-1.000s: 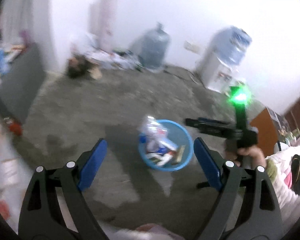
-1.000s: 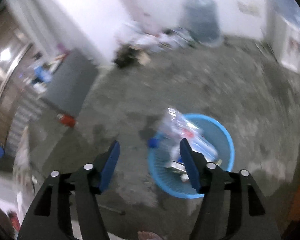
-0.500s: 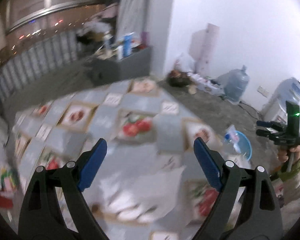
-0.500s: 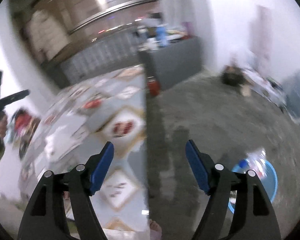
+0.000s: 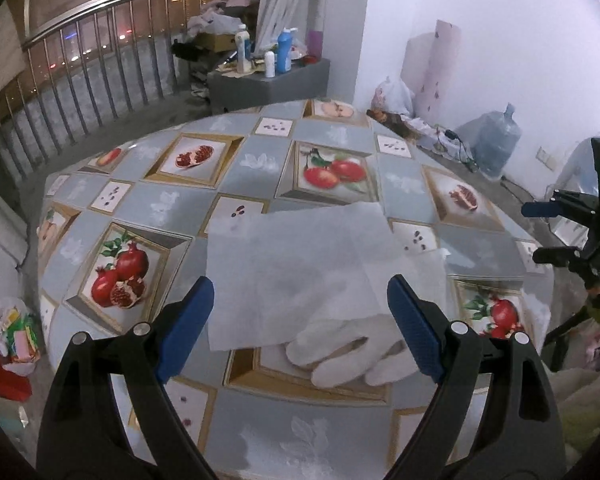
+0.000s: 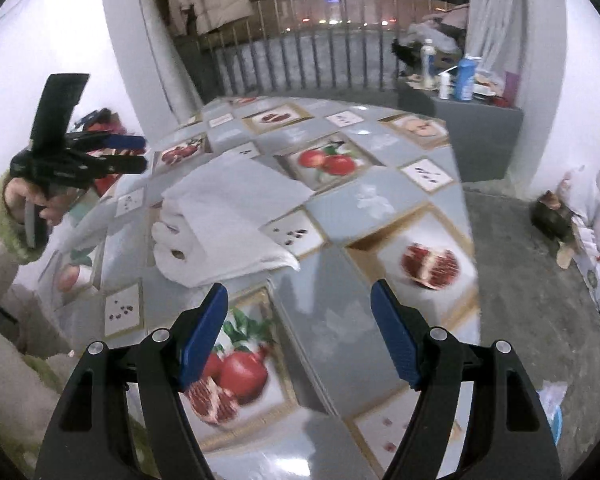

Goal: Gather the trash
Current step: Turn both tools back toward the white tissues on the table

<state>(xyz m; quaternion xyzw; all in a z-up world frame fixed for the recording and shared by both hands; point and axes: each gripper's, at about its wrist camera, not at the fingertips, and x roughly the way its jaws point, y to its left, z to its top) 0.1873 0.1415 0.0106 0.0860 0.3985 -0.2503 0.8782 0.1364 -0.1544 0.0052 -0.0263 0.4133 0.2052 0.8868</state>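
A white paper sheet (image 5: pixel 296 264) lies flat on the table's fruit-print cloth (image 5: pixel 332 168), partly over a white glove (image 5: pixel 352 354). My left gripper (image 5: pixel 300 328) is open and empty, hovering just above the near edge of the sheet and the glove. The sheet (image 6: pixel 232 216) and the glove (image 6: pixel 168 244) also show in the right wrist view. My right gripper (image 6: pixel 300 336) is open and empty above the cloth (image 6: pixel 380 200), short of the sheet. The left gripper (image 6: pixel 128 152) shows there at the left; the right gripper (image 5: pixel 548 232) shows at the right of the left wrist view.
A grey cabinet (image 5: pixel 268 84) with bottles stands beyond the table, by a metal railing (image 5: pixel 100 60). A water jug (image 5: pixel 496 144) and clutter sit against the white wall. A bag of rubbish (image 5: pixel 14 332) lies on the floor at left. A blue basket's rim (image 6: pixel 556 416) shows at lower right.
Both grippers swung up from the blue basket on the floor to the table. The sheet and glove have come into view close under the left gripper. Both grippers stay open.
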